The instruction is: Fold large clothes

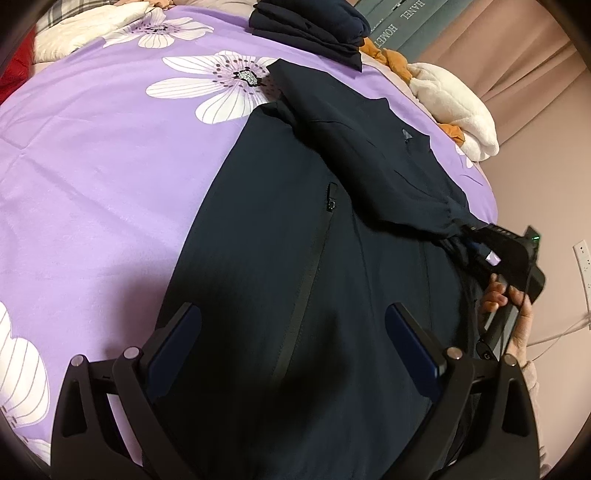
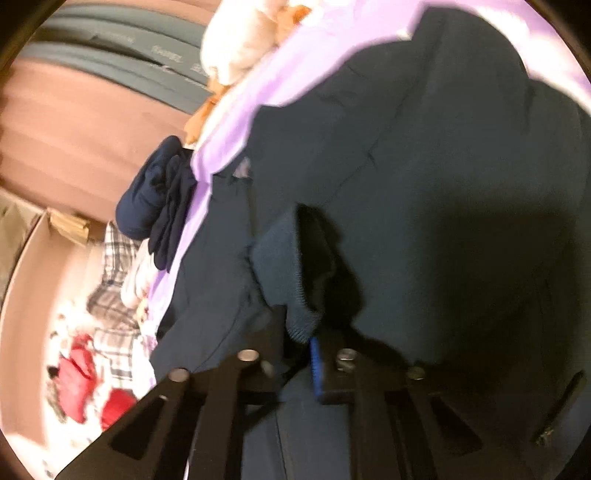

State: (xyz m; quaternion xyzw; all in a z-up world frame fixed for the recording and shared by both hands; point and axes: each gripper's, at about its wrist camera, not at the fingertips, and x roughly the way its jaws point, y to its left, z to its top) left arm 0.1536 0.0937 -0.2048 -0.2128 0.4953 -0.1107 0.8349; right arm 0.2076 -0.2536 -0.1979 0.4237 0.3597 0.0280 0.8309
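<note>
On the purple bedspread (image 1: 92,177) we have the navy jacket (image 1: 295,258) spread flat, one sleeve (image 1: 369,147) folded across its chest.

From the left wrist view we see our left gripper (image 1: 291,325) hovering over the jacket's hem, jaws wide apart and empty, and farther right our right gripper (image 1: 480,240) pinching the sleeve's cuff (image 2: 284,273), our hand (image 1: 506,299) behind it. Only the right wrist view shows the ribbed cuff clamped between closed fingers (image 2: 316,369). A folded dark pile (image 1: 314,29) and a white blanket (image 1: 454,107) lie beyond.
</note>
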